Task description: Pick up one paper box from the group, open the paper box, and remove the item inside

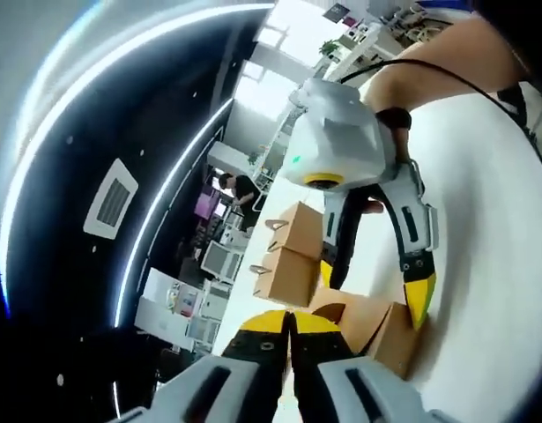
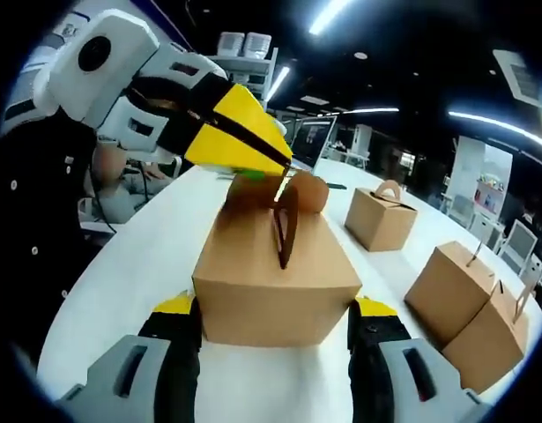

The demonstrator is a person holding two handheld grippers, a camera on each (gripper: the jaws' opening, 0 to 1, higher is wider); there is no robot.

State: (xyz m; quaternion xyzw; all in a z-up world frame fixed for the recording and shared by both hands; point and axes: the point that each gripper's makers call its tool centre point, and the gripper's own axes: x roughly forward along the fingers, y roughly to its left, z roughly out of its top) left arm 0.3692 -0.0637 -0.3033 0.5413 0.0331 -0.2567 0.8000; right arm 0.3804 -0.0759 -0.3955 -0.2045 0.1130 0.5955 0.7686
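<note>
Currently right gripper [image 2: 275,330] clamps paper box [image 2: 279,282] on desk [image 2: 138,264]; left gripper [image 2: 284,167] pinches handle flap [image 2: 284,225]. Risk: hard pull tears flap, box slips.

No writing can be read anywhere here. The brown paper boxes [image 2: 278,286] on the white table [image 2: 138,264] are plain card, with no print, label or brand on the sides that face the cameras. The grippers carry yellow tips and grey bodies but no legible marking. A small green light glows on the housing of the right gripper [image 1: 376,286] as seen from the left gripper view; it is a dot, not a sign. Screens and shelves in the background are too small and blurred to give any letters or numbers.
</note>
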